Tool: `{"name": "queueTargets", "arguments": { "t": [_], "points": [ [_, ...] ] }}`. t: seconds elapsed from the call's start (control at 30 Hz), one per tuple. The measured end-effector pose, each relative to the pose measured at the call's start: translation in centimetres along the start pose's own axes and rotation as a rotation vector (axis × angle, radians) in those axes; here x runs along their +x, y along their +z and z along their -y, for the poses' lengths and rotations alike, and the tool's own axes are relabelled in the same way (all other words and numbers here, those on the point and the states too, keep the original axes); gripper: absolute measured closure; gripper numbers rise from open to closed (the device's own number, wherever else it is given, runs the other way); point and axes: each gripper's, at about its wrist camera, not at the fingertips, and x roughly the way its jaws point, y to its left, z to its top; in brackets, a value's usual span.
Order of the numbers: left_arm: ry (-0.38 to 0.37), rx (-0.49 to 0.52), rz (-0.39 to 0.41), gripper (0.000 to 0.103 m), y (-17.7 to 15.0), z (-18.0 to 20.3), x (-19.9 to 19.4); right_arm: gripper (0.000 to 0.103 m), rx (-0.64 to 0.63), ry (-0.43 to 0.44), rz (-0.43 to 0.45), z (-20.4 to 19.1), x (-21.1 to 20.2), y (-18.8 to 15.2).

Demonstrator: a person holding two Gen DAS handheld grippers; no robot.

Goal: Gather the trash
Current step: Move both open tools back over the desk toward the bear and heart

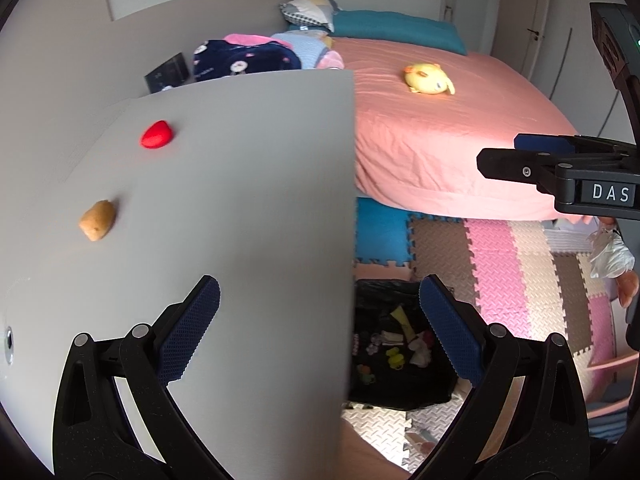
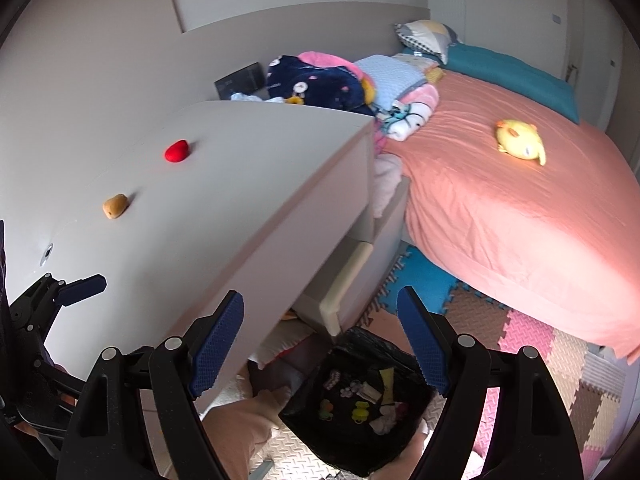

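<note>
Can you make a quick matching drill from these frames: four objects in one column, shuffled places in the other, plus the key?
Things:
1. red lump
2. yellow plush
3. black trash bag
4. teal pillow

Places:
A. on the foam floor mat, below the desk edge
B. middle of the pink bedsheet
C. on the grey desk top
D. at the head of the bed

Pairs: 1-C, 2-B, 3-A, 4-D

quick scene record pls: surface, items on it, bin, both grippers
surface: grey desk top
items: red piece and tan piece, apart, both near the wall side
bin: black bag-lined bin on the floor mat below the desk edge, already holding small scraps
left gripper: open, empty
right gripper: open, empty
</note>
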Motion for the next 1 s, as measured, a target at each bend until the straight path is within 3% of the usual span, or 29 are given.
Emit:
{"name": "queueTargets", "arguments": {
  "t": [0.77,1.0],
  "points": [
    [0.114,-0.276,-0.015,0.006,-0.1,-14.8,1.5,0.024,-0.087,0.104,-0.069,-8.9,8.0,5.9],
    [0.147,-0.302,-0.014,0.006,0.5,-17.9,2.8,0.024,-0.1,0.122,-0.091,-11.0,10.3,7.8]
  ]
}}
